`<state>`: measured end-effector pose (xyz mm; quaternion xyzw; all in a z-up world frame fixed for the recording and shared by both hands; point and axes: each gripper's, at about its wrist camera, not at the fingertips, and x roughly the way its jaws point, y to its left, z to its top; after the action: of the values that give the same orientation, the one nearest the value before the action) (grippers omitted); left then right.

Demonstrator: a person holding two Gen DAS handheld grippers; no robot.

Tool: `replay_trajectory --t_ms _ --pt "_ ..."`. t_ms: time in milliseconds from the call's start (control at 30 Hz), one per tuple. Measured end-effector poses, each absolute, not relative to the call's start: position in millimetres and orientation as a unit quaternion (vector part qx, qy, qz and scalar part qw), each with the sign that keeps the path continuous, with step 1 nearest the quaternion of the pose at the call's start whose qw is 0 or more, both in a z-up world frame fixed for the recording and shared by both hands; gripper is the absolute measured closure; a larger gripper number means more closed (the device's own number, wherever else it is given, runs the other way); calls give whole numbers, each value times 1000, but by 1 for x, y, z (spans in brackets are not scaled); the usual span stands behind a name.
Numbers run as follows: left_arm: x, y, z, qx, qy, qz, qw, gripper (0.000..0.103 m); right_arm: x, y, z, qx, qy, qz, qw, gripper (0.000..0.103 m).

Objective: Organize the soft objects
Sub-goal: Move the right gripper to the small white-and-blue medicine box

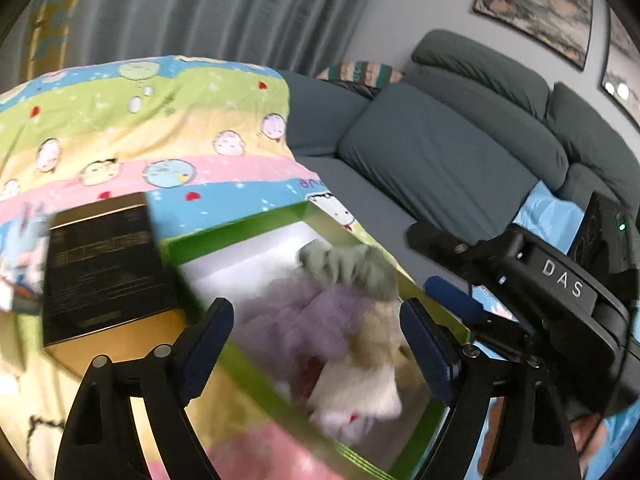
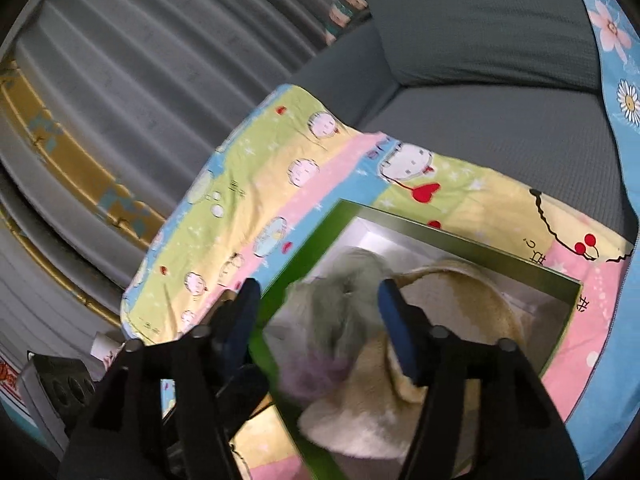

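A green box (image 1: 240, 236) with a white inside lies on a cartoon-print blanket (image 1: 140, 128). Inside it are a grey-green fluffy piece (image 1: 348, 268), a purple fluffy piece (image 1: 304, 320) and a cream-white plush piece (image 1: 360, 388). My left gripper (image 1: 318, 332) hangs open over the box with the purple and cream pieces below its gap, untouched. My right gripper (image 1: 418, 258) reaches in from the right. In the right wrist view it (image 2: 320, 308) stands open over the box (image 2: 480, 248), with the grey-green piece (image 2: 336, 300) loose between its fingers, beside the cream plush (image 2: 460, 304).
A black flat carton (image 1: 100, 272) lies on the blanket just left of the green box. A grey sofa (image 1: 440, 160) runs behind and to the right, with a blue flowered cloth (image 2: 616, 40) over it. Grey curtains (image 1: 220, 8) hang at the back.
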<state>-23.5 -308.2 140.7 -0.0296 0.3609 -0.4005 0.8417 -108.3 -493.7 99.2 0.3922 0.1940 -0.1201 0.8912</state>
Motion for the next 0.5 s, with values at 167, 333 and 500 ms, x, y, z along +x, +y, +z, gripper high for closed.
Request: replay_trajectory --t_ms 167,333,500 --pt "-27 -242 158 -40 352 -352 866 8 -119 -470 117 373 183 -99 904 19" --pt "-19 -151 150 -57 368 -247 895 8 -117 -443 125 344 194 -87 915 19" --pt "-13 -72 115 -75 387 -158 905 8 -93 -396 130 294 228 -57 926 19"
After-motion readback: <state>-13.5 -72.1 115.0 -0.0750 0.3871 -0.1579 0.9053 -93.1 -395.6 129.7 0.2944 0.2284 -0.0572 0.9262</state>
